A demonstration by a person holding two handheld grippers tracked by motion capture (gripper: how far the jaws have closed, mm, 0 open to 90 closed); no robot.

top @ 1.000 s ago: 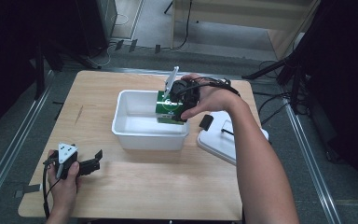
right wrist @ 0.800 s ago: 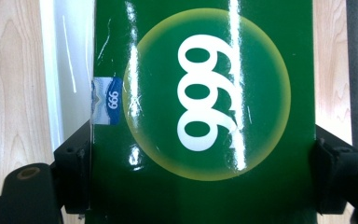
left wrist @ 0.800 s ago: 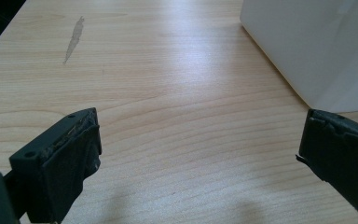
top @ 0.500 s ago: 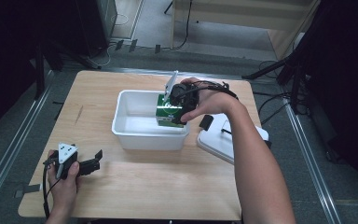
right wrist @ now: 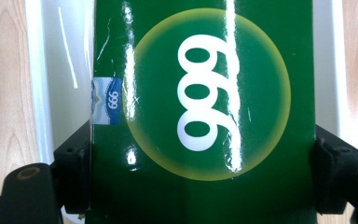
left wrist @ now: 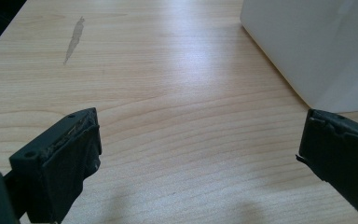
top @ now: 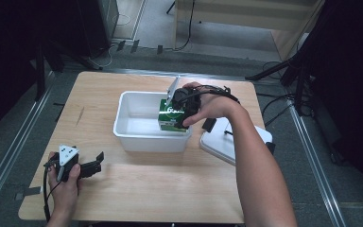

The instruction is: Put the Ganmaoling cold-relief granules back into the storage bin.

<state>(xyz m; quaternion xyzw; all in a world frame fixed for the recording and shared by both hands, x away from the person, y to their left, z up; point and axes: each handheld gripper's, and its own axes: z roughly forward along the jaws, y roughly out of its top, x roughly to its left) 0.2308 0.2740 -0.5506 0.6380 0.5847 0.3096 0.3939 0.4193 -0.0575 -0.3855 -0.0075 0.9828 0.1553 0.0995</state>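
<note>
Setting: a lab or test studio.
Evidence: black drapes (top: 9, 52) well beyond the left gripper (top: 82, 166), metal floor rails (top: 9, 156) beside it, cables (top: 283, 101) past the right gripper (top: 177, 111), bare wooden table (top: 137, 189).

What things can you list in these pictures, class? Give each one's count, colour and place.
table: one, light wood, centre of the high view
bin: one, white, on the table's middle
box: one, green with a yellow disc, at the bin's right end, clamped by the right tool
lid: one, white, at the table's right edge beside the bin
left tool: one, black, open, low over the table's near left corner
right tool: one, black, over the bin, shut on the box
</note>
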